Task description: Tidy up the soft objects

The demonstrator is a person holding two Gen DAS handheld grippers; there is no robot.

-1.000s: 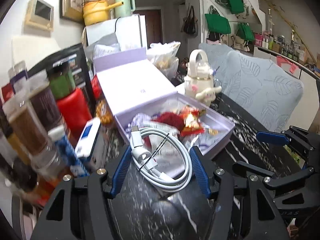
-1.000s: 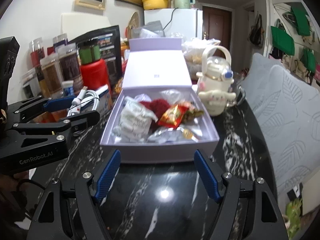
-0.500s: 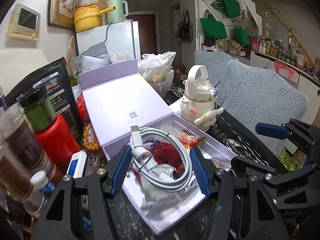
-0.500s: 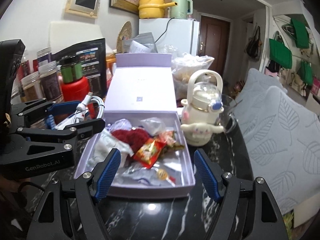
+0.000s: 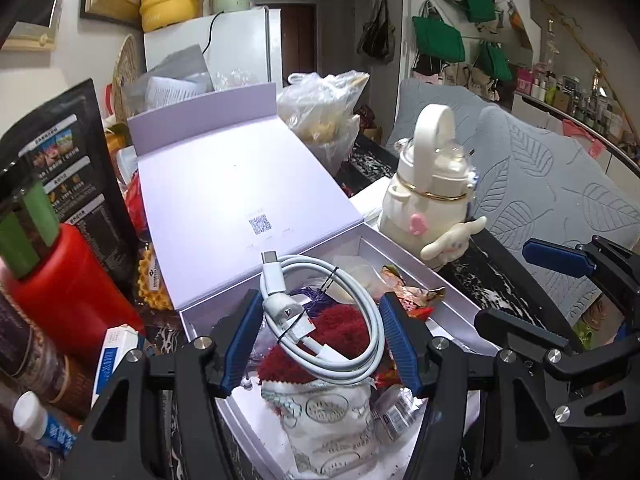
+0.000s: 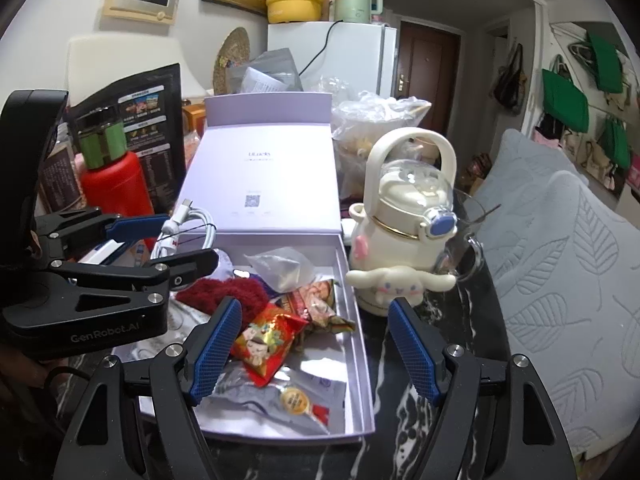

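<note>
Over the open lavender box (image 5: 420, 280), the left gripper (image 5: 320, 338) pinches a coiled white charging cable (image 5: 340, 320) between its blue pads. The cable is glossy, wound into a loose oval and cinched by a thin black tie, with a USB-C plug sticking up at the far end. Below it lie a fuzzy red cloth (image 6: 228, 294), a printed white pouch (image 5: 332, 420) and snack packets (image 6: 272, 336). To its right, the right gripper (image 6: 316, 350) hangs spread and empty above the box's near end.

Box (image 5: 452, 312) floor under clutter
</note>
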